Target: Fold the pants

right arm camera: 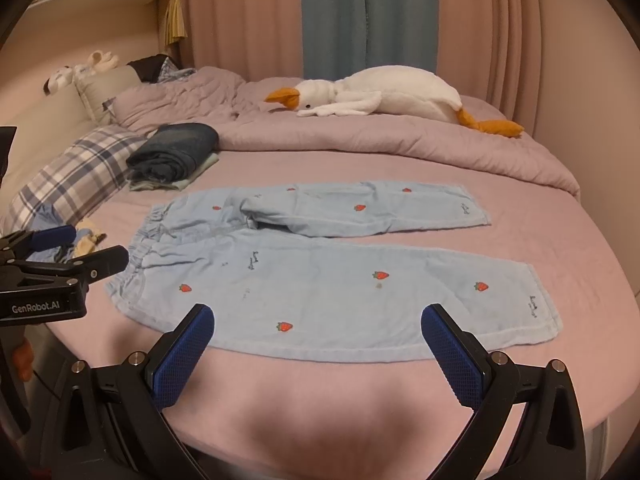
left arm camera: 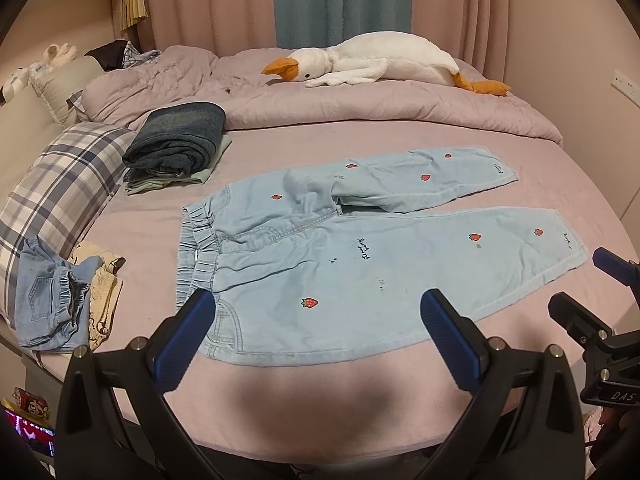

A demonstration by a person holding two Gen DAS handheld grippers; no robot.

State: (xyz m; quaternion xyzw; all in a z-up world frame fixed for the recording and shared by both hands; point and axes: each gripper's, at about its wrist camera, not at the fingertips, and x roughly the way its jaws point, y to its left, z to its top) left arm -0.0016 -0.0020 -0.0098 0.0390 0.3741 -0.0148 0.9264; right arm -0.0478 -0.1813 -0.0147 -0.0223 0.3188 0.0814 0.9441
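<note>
While your left gripper [left arm camera: 318, 304] hangs with its blue-padded fingers [left arm camera: 188, 344] spread wide and nothing between them, it sits just above the near edge of the light blue denim pants with red strawberry patches [left arm camera: 360, 256], close to the elastic waistband [left arm camera: 196, 248]. Your right gripper [right arm camera: 318, 318] is likewise splayed and empty-handed, poised over the near leg of the same pants [right arm camera: 328, 292], toward the cuff end. Each gripper shows at the edge of the other's view, well apart from it.

You have the pants lying flat on the pink bedsheet [right arm camera: 560, 240], waistband to your left, both legs stretched to the right and parted, the far leg creased near the crotch.

Beyond the waistband sits a folded stack of dark blue jeans [left arm camera: 176, 144] on a pale green garment, beside a blue-and-white plaid pillow [left arm camera: 60, 184]. A crumpled light denim garment [left arm camera: 48, 304] and a cream cloth lie at your left bed edge. Farther back a white plush goose with an orange beak [right arm camera: 384, 92] sprawls on the rumpled mauve duvet [right arm camera: 360, 140], before pink and teal curtains.
</note>
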